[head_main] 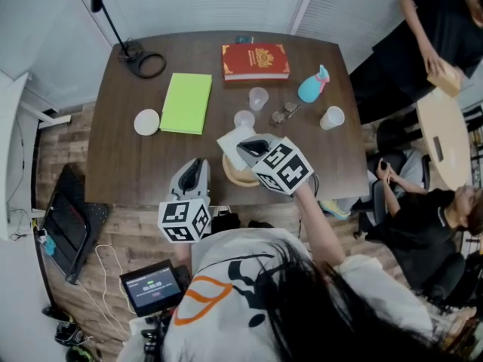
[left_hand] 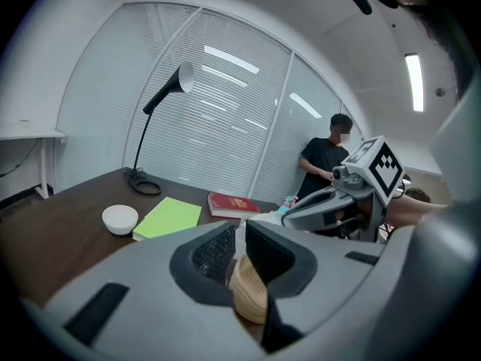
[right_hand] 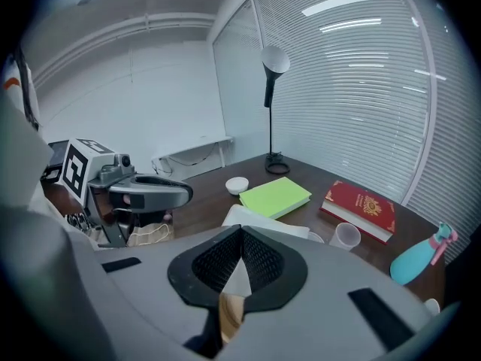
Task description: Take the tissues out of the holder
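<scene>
Table [head_main: 113,164], near edge: tan holder [head_main: 238,178] w/ L gripper [head_main: 196,163] clamped on its rim. R gripper [head_main: 253,147] is pinched shut on the white tissue [head_main: 231,139] sticking up from it. Best move, I'd judge: pull R straight up, slow, L pinning holder so the sheet doesn't tear. Room: blinds [head_main: 196,2], two other people at right. Dark wood top w/ green notebook [head_main: 186,102], red book [head_main: 255,62], cups [head_main: 258,97], bowl [head_main: 147,121].

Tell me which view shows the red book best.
Head view: the red book lies whole, cover up, seen from above. The right gripper view shows it slanted; the left gripper view, small and nearly edge-on.
</scene>
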`<state>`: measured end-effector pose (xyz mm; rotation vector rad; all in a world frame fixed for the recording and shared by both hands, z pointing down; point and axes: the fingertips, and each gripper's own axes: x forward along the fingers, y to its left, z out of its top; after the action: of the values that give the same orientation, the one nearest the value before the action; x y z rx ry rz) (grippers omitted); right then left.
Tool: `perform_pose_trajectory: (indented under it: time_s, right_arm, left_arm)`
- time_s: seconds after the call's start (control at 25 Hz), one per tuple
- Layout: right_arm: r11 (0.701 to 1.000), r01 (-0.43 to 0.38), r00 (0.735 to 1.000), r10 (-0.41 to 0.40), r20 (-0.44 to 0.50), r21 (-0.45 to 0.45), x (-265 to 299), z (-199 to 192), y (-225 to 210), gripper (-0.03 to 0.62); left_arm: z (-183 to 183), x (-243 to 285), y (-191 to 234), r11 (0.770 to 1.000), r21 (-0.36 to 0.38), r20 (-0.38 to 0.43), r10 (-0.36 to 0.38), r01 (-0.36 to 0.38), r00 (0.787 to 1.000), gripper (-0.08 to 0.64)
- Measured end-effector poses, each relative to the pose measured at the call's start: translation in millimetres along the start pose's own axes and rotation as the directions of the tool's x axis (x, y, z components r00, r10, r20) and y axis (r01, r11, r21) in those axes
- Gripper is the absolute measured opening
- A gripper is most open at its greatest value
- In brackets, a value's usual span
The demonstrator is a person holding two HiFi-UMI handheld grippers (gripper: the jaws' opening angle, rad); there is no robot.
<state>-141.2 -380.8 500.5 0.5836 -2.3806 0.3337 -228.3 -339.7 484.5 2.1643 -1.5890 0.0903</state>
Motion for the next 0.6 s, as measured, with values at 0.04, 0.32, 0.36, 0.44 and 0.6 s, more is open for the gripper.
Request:
perform_pose_trajectory:
  time_s: [0.04,0.32,0.36,0.44,0.6]
  right_arm:
    - [1.0,-0.004,1.0,0.004,0.002,-0.007,2.2,2.3,2.1,0.012]
    - [0.999,-0.036,0.999,0.036,0.023,0.001,24.1,17.4,13.1,0.012]
    - [0.999,-0.043,0.999,0.043,0.021,-0.001,27.9,19.1,14.9,0.012]
    - [0.998,-0.056,0.998,0.056,0.015,-0.009,35.5,22.3,18.8,0.012]
    - [0.997,-0.077,0.997,0.077,0.006,-0.015,51.5,26.5,28.0,0.012]
  left_arm:
    - [0.2,-1.5,2.7,1.0,-0.001,0.001,0.007,-0.007,1.0,0.044]
    - [2.6,-14.0,20.4,0.999,-0.01,0.008,0.048,-0.048,0.999,0.044]
    - [2.7,-15.7,23.3,0.998,-0.01,0.008,0.055,-0.054,0.998,0.044]
    - [2.9,-19.1,30.0,0.998,-0.012,0.009,0.068,-0.068,0.998,0.044]
    - [5.3,-26.2,43.3,0.995,-0.02,0.015,0.094,-0.094,0.995,0.044]
